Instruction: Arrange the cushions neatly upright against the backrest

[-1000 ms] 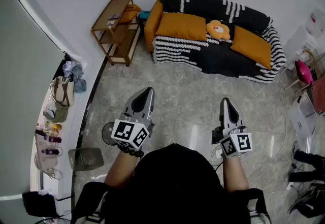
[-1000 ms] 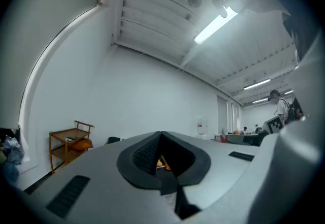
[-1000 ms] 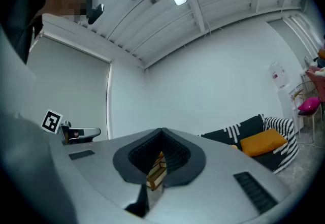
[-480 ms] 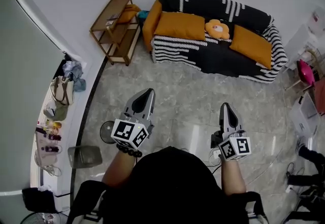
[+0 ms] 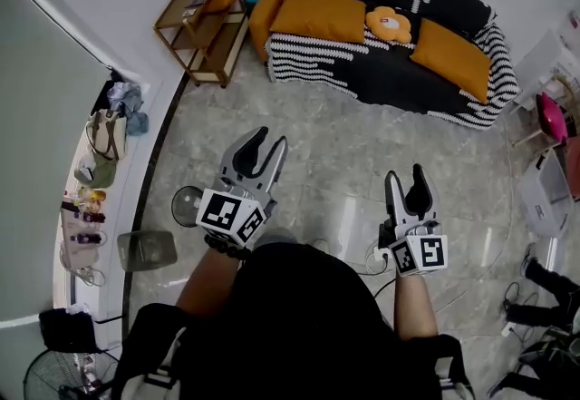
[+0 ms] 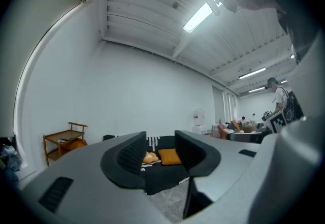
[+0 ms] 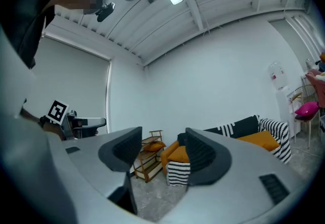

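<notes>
A black-and-white striped sofa (image 5: 390, 72) stands far across the floor. On its seat lie a large orange cushion (image 5: 317, 15), another orange cushion (image 5: 450, 58) at the right end, and a small flower-shaped cushion (image 5: 390, 24) between them. My left gripper (image 5: 269, 141) and right gripper (image 5: 405, 174) hover over the floor well short of the sofa, pointing level toward it. Both have just been opening and stand open with nothing between the jaws. In the left gripper view the flower cushion (image 6: 150, 157) and an orange cushion (image 6: 169, 156) show between the jaws. The right gripper view shows the sofa (image 7: 254, 129) past its jaws.
A wooden shelf unit (image 5: 201, 15) stands left of the sofa, with an orange item on it. A floor fan (image 5: 188, 206), a wire basket (image 5: 145, 248) and bags (image 5: 100, 149) line the left wall. A pink chair (image 5: 546, 121) and boxes are at the right.
Both grippers' jaws were shut in the earlier frames and now stand apart. Both hands have moved forward toward the sofa.
</notes>
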### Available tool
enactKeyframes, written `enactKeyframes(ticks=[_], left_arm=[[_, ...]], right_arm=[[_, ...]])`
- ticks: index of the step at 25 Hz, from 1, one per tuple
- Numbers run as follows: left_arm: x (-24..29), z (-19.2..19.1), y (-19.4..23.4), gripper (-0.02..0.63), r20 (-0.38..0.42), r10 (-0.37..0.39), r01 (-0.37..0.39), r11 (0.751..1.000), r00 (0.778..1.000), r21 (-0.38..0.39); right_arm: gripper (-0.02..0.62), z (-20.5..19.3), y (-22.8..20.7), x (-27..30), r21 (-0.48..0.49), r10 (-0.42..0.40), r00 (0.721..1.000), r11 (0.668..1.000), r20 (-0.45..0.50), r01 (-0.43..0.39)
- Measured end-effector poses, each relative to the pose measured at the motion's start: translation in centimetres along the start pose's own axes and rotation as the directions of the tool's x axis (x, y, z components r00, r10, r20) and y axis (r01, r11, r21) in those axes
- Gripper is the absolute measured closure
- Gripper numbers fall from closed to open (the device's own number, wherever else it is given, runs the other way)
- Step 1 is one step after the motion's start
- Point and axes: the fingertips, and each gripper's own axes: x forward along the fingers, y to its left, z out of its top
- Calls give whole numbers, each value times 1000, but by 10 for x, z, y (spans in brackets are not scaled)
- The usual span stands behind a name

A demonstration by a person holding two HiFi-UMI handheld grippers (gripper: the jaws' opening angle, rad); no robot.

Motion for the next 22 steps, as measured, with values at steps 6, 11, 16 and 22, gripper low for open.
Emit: enactKeyframes(ticks=[6, 11, 16, 22], left_arm=[[9, -5, -5, 287, -2, 17, -17, 999, 1000, 28], [26, -8, 23, 276, 6, 6, -6, 1000, 1000, 28], [59, -13, 74, 270, 38, 18, -16, 998, 999, -61], [100, 7, 146, 262, 83, 24, -18, 997, 996, -72]], right_arm=[[279, -10, -12, 4, -27, -16, 1000, 1000, -17, 15], [279, -18, -10, 35, -37, -29, 999, 999, -26, 28], [279, -23, -16, 83, -36, -59, 998, 998, -34, 58], [279, -15, -13, 161, -46, -72, 997, 996, -30, 71]])
